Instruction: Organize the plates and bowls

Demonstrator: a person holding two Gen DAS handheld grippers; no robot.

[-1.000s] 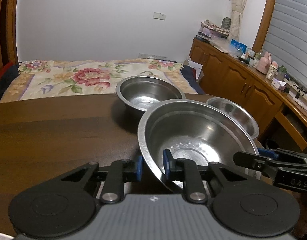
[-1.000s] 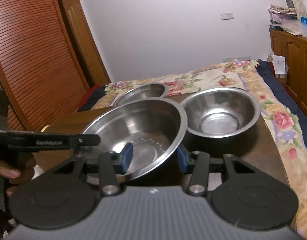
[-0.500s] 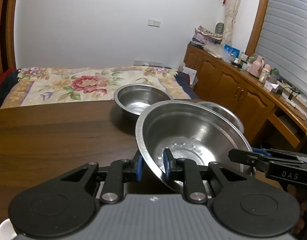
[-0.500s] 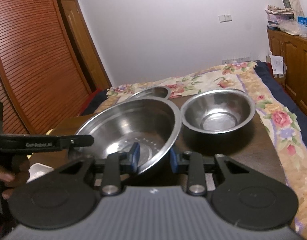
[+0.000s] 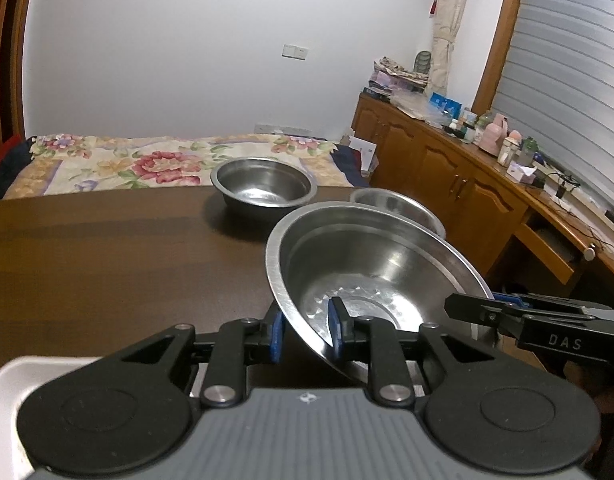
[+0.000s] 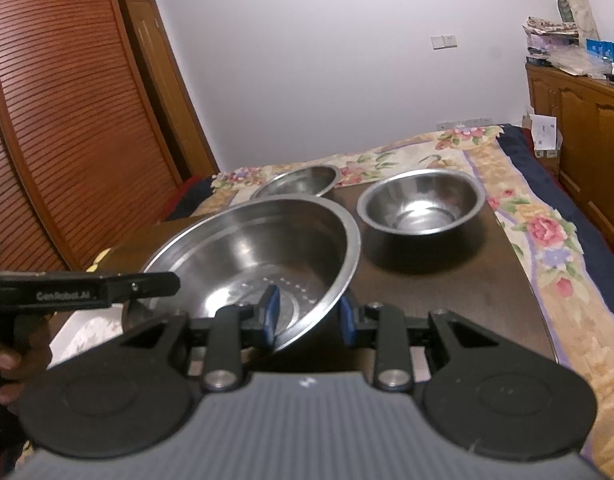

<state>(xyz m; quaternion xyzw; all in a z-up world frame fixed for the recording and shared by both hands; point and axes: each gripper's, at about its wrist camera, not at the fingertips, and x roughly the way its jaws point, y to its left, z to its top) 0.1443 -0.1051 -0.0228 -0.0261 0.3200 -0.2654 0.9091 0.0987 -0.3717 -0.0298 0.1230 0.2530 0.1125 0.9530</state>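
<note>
A bedroom with a plain white wall point(image 5: 187, 60) across the top of the frame, carrying a light switch plate point(image 5: 295, 51) at upper centre. Below it, mid-frame, lies a bed with a floral cover point(image 5: 119, 164). A dark wooden worktop point(image 5: 107, 256) fills the lower left. Along the right side runs a cluttered wooden cabinet point(image 5: 439, 160), beneath a grey roller blind point(image 5: 567, 72) and a pale curtain point(image 5: 441, 32). In the right wrist view, a slatted wooden wardrobe point(image 6: 67, 120) fills the left.

The large bowl point(image 5: 371, 272) fills the lower centre above the table point(image 5: 107, 264), two smaller bowls point(image 5: 263, 188) behind it, a bed point(image 5: 107, 164) beyond.
</note>
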